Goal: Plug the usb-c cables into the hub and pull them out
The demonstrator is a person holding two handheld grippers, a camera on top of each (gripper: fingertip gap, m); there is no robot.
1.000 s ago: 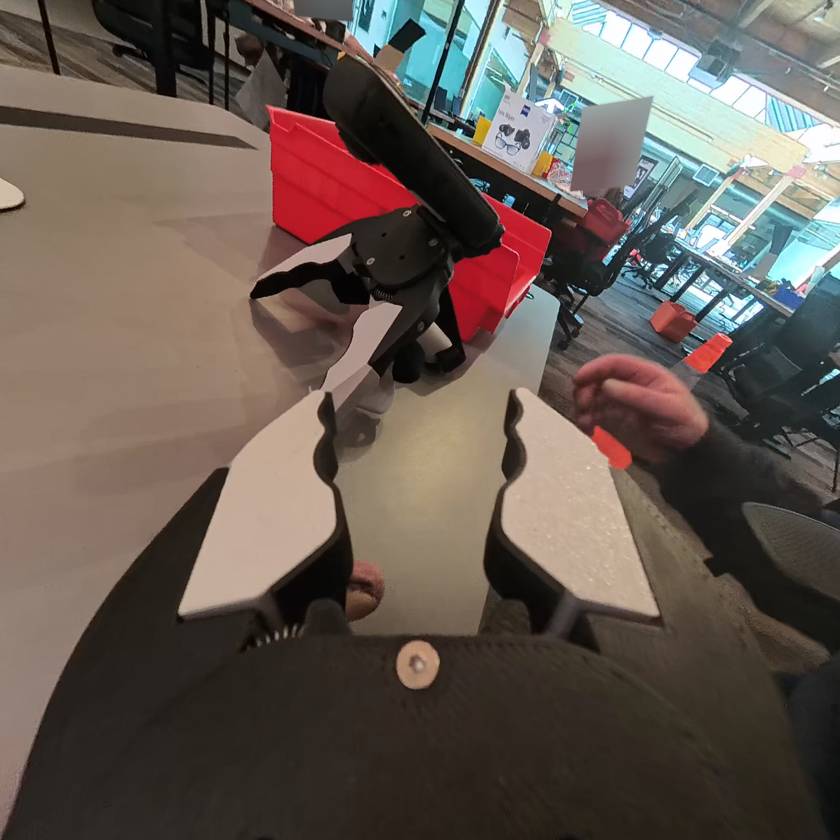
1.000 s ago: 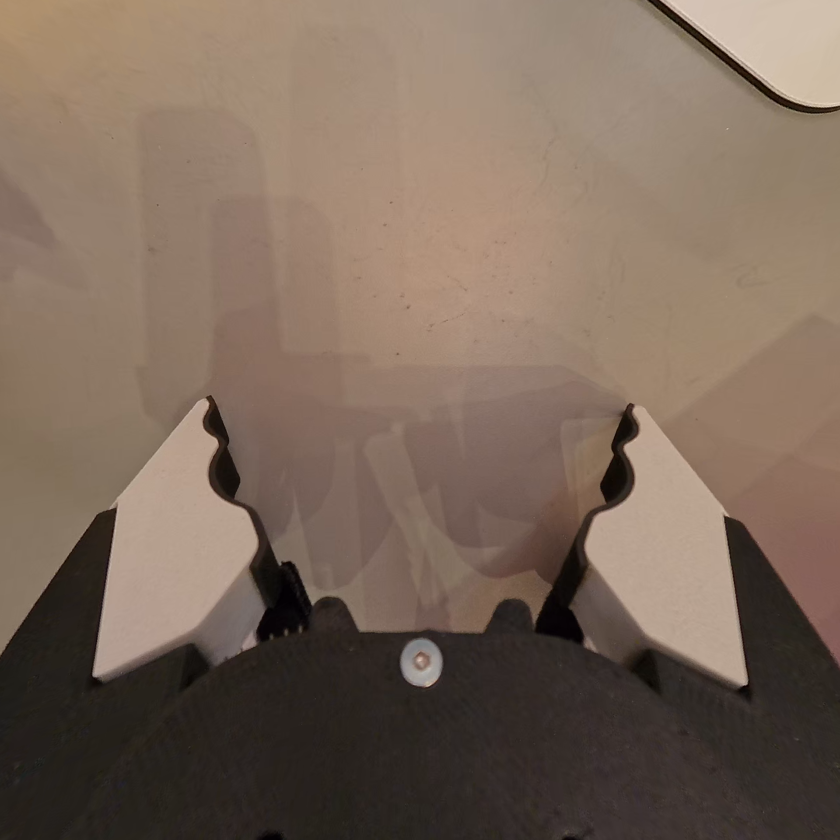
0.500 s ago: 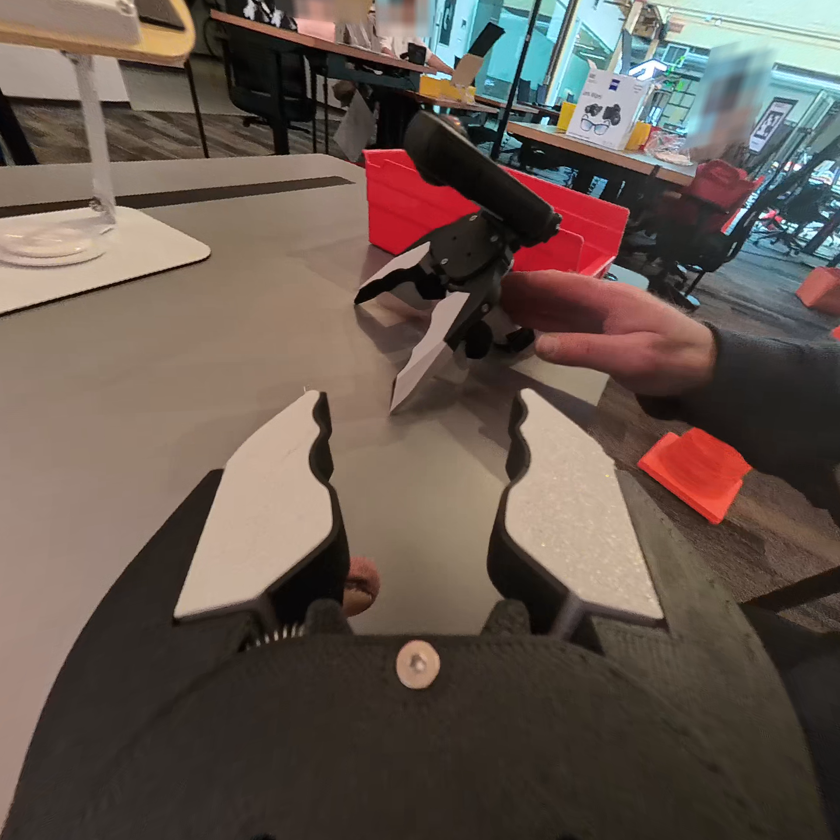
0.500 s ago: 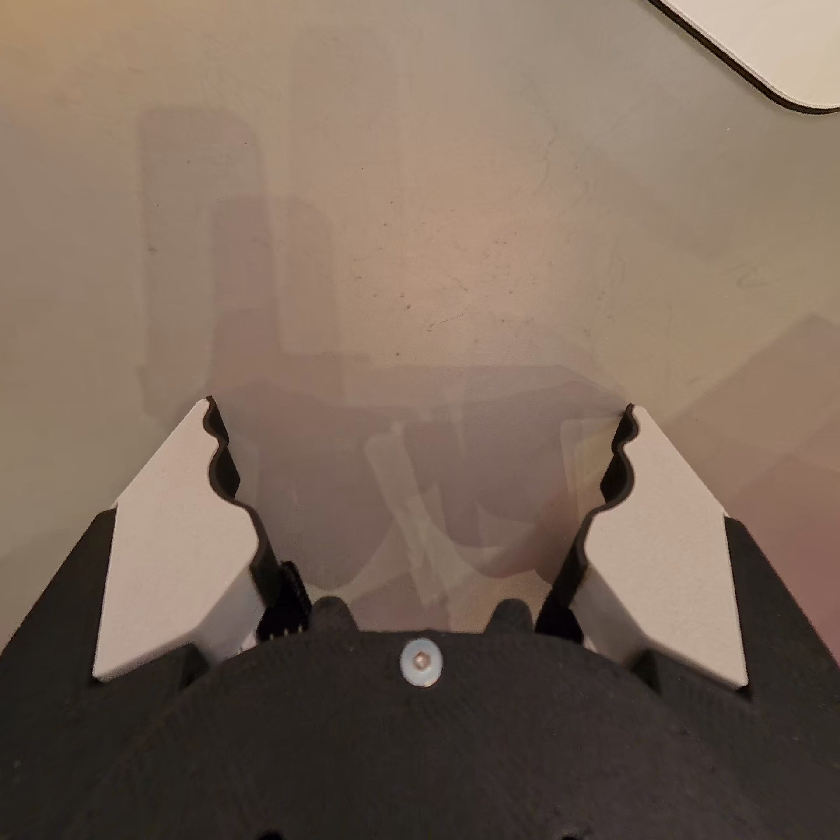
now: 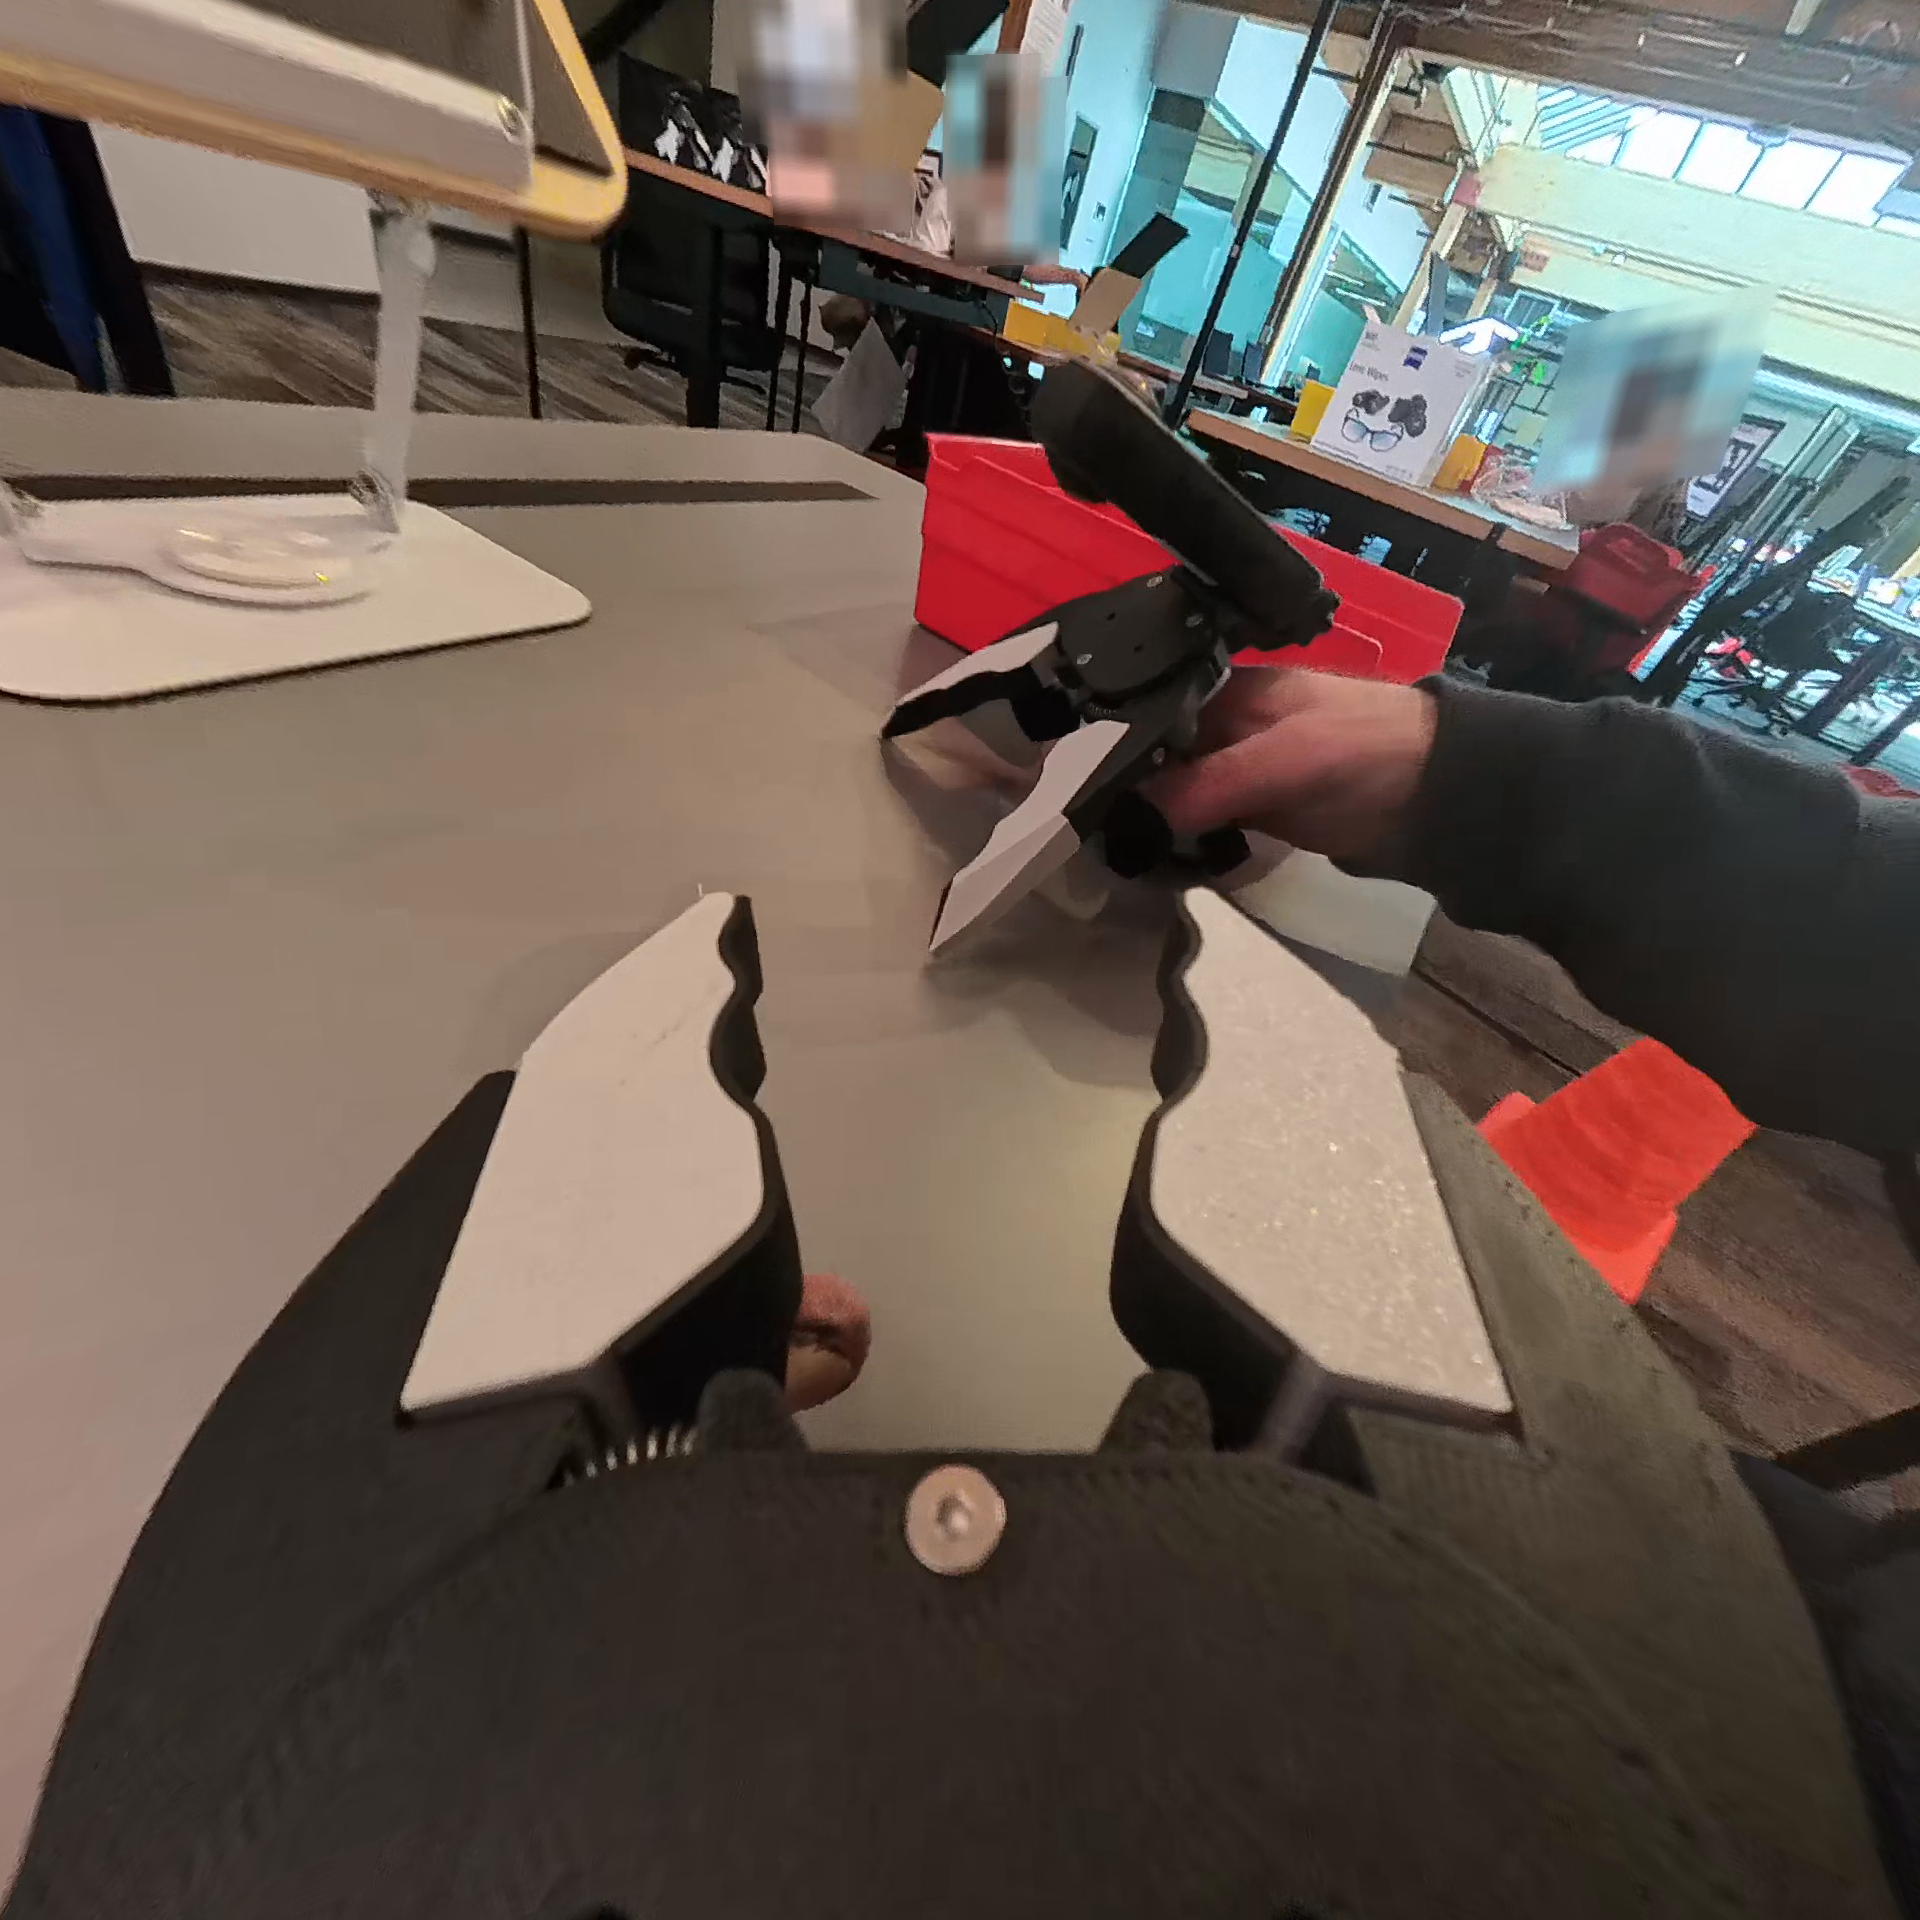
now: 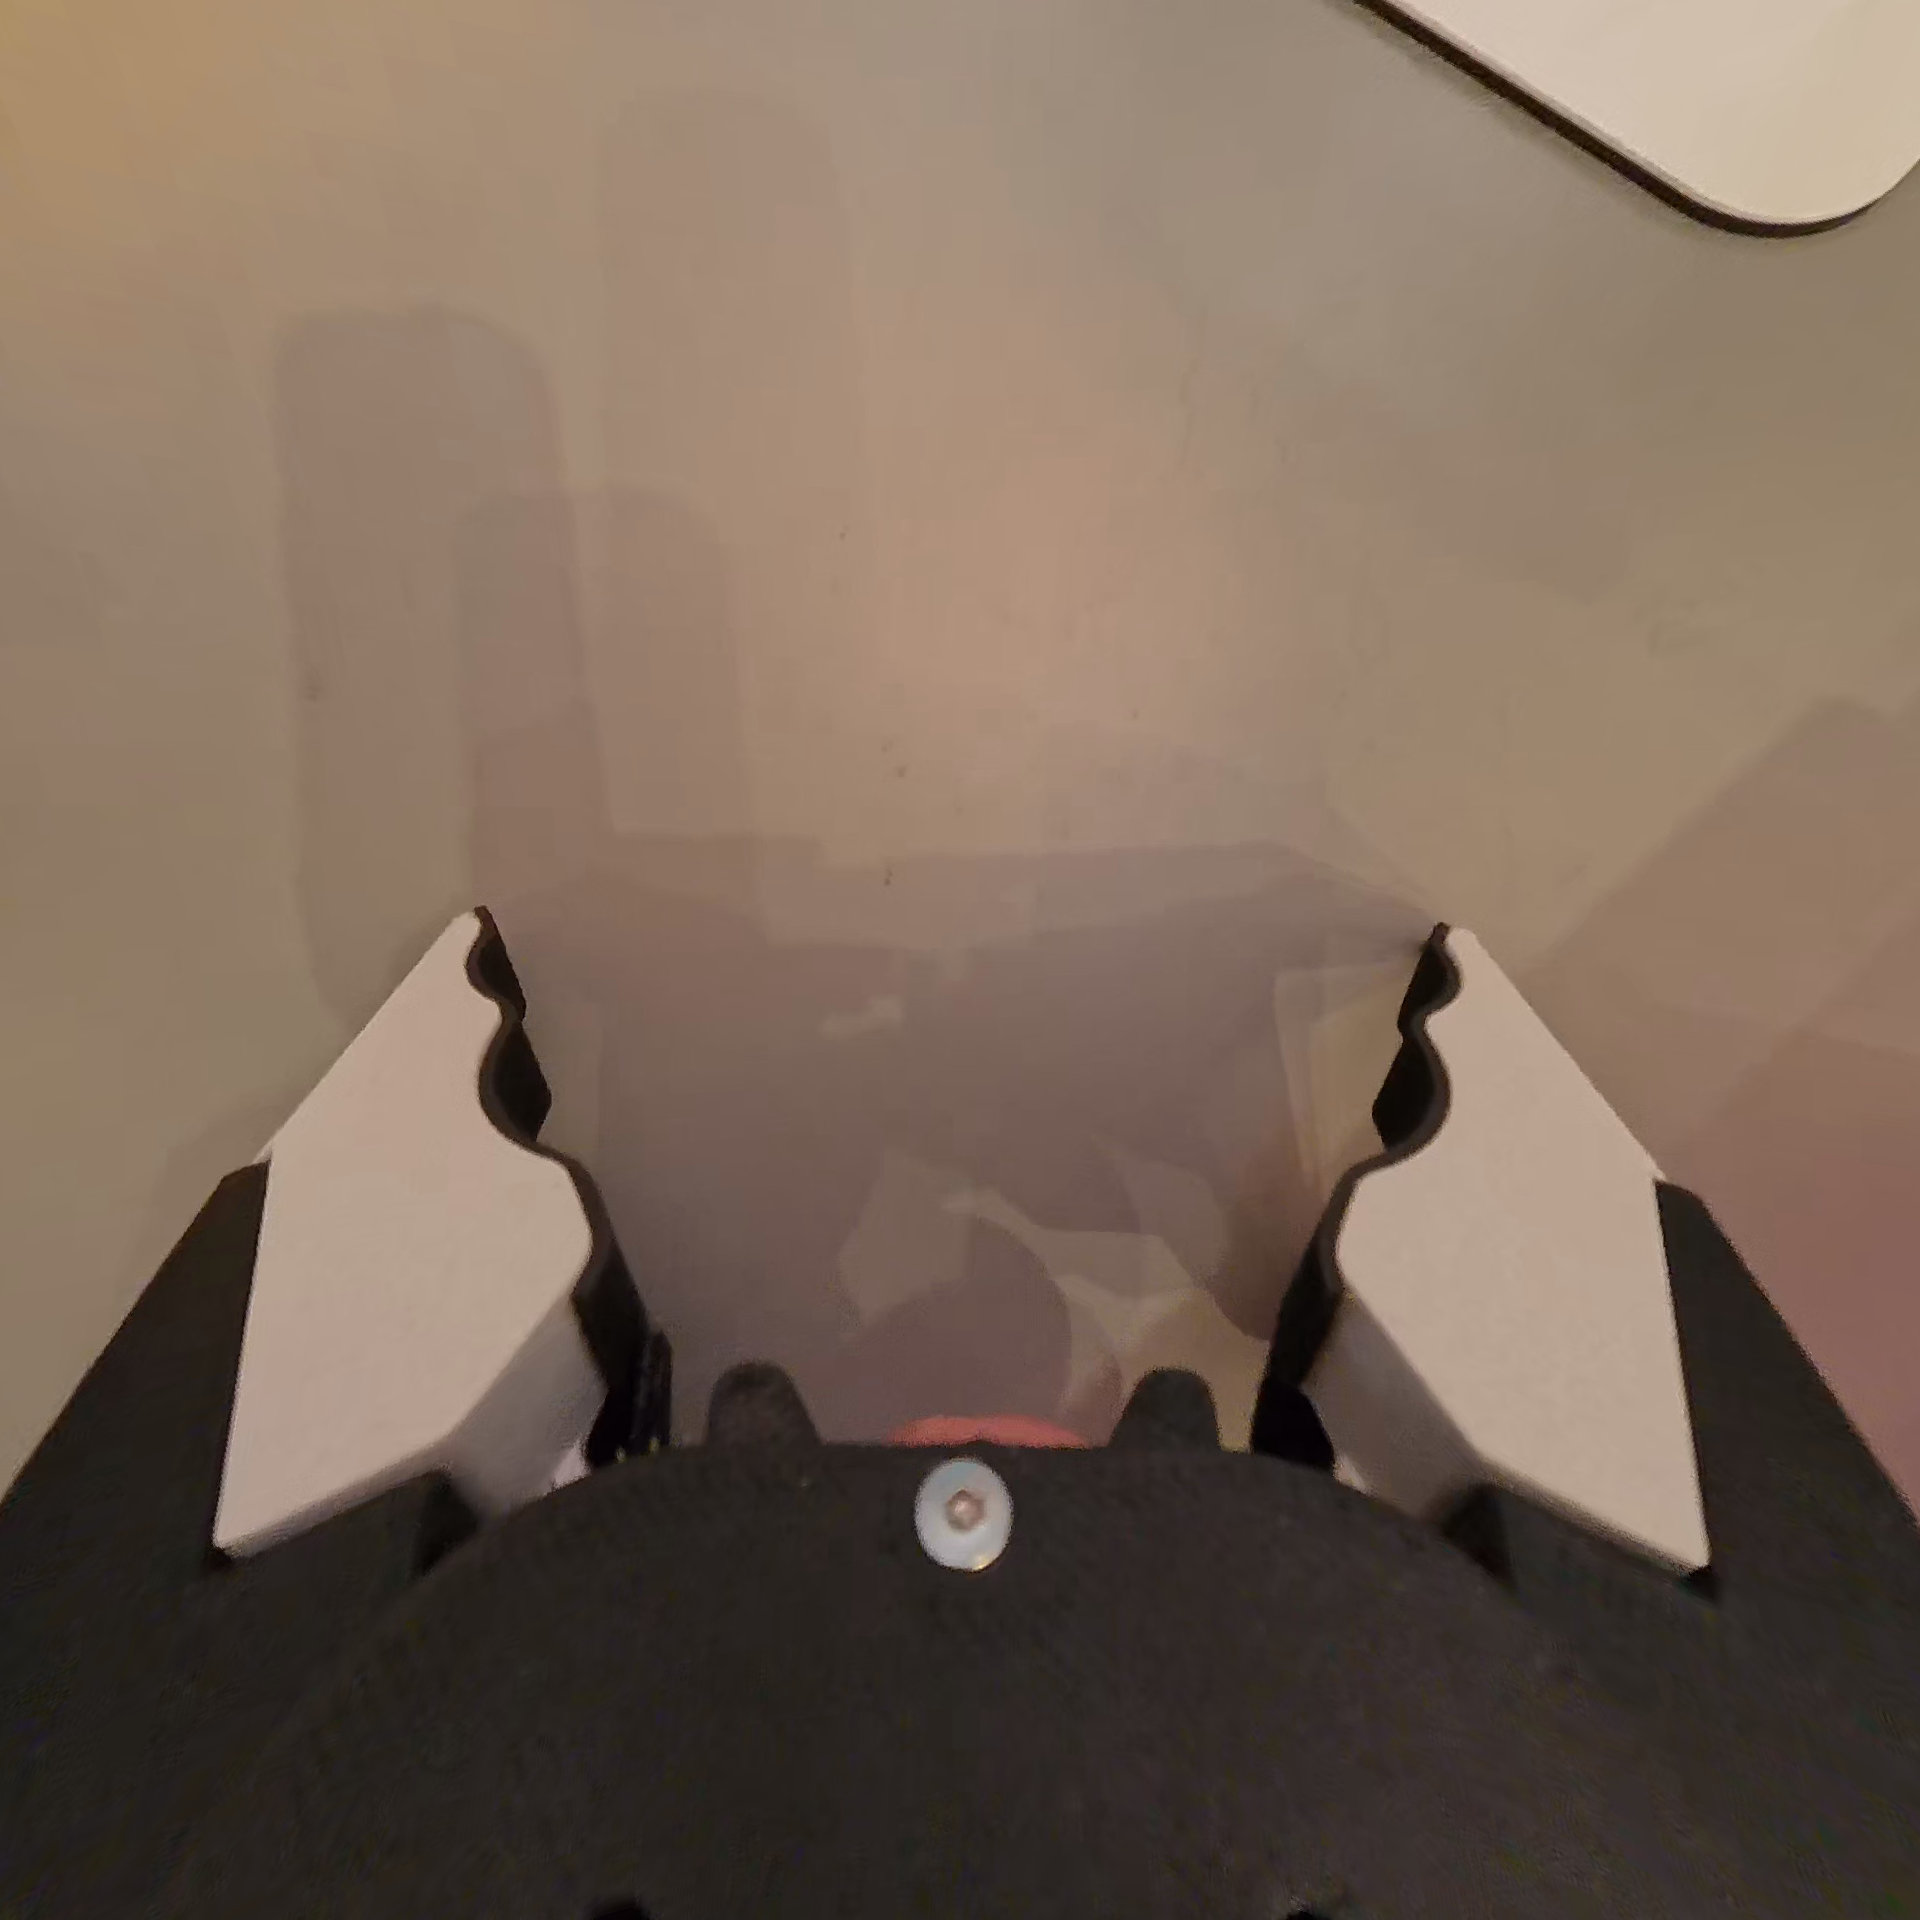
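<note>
Now the person's hand [image 5: 1299, 769] has closed round the handle of the right gripper [image 5: 920, 831], which half a second ago it was only reaching for.

From the left wrist view, that gripper leans with one white fingertip on the grey table [image 5: 312, 883], its jaws spread wide, a red bin [image 5: 997, 551] just behind it. The left gripper [image 5: 956, 935] gapes wide with nothing between its fingers. A white stand base [image 5: 260, 634] sits far left.

From the right wrist view, the right gripper [image 6: 956, 925] faces bare tabletop [image 6: 935, 520], fingers wide apart. Neither view shows cables or hub.
</note>
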